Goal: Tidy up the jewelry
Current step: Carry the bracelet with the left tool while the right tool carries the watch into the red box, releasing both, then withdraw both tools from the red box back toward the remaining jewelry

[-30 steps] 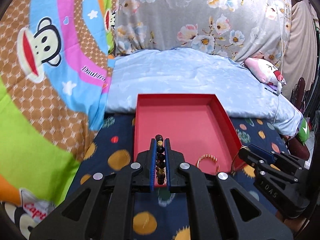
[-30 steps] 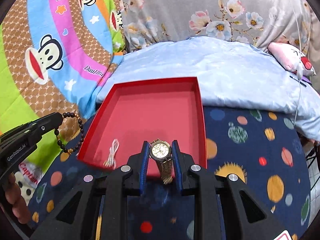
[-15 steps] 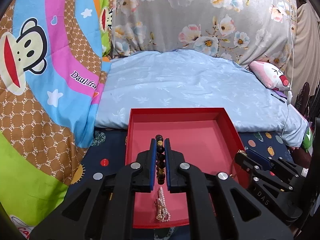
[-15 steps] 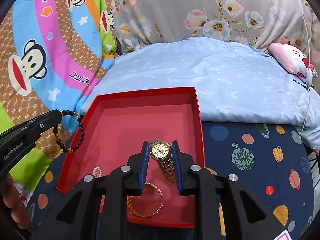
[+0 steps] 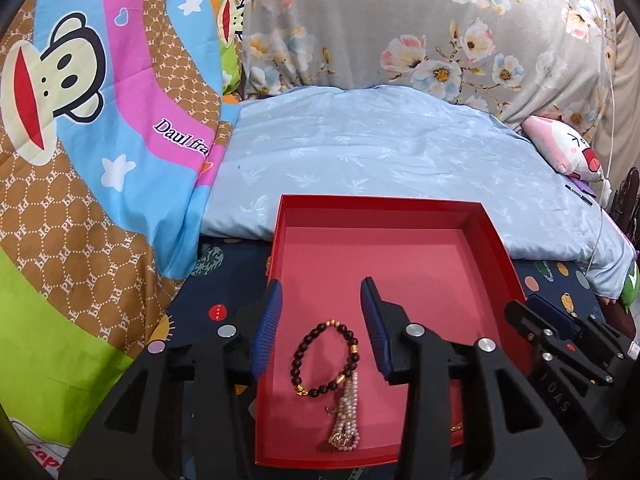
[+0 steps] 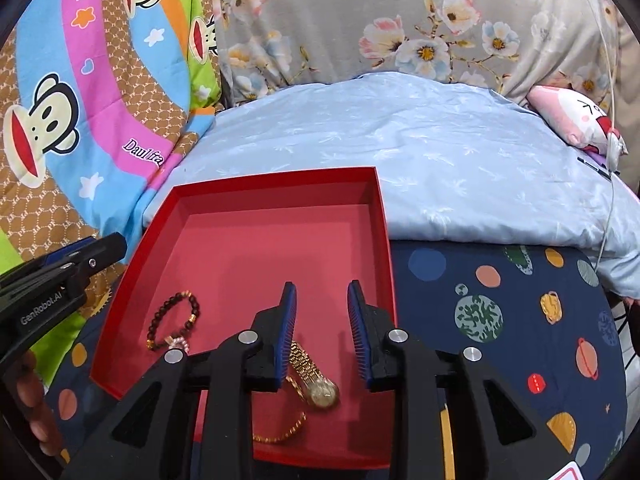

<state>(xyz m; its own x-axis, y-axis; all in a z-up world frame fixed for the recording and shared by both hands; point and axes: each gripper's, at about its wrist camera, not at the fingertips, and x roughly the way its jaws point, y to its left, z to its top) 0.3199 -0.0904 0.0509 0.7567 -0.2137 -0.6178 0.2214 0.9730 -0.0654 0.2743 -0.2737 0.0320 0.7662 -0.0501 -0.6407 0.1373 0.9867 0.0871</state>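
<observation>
A red tray (image 5: 496, 240) (image 6: 378, 208) lies on the bed. My left gripper (image 5: 320, 294) is open over its near left part. The dark bead bracelet (image 5: 326, 358) (image 6: 173, 318) lies loose on the tray floor below the jaws, beside a pearl strand (image 5: 346, 416). My right gripper (image 6: 322, 294) is open over the tray's near right part. The gold watch (image 6: 316, 380) lies on the tray floor below it, next to a gold chain bracelet (image 6: 280, 432). Each gripper shows at the edge of the other's view.
The tray rests on a dark planet-print sheet (image 6: 500, 320). A light blue quilt (image 5: 380, 152) lies behind it, a monkey-print quilt (image 5: 80, 120) to the left, a floral pillow (image 5: 400, 20) at the back and a pink plush toy (image 5: 568, 152) at right.
Both grippers have opened. The bead bracelet dropped from the left jaws and the watch from the right jaws onto the tray floor.
</observation>
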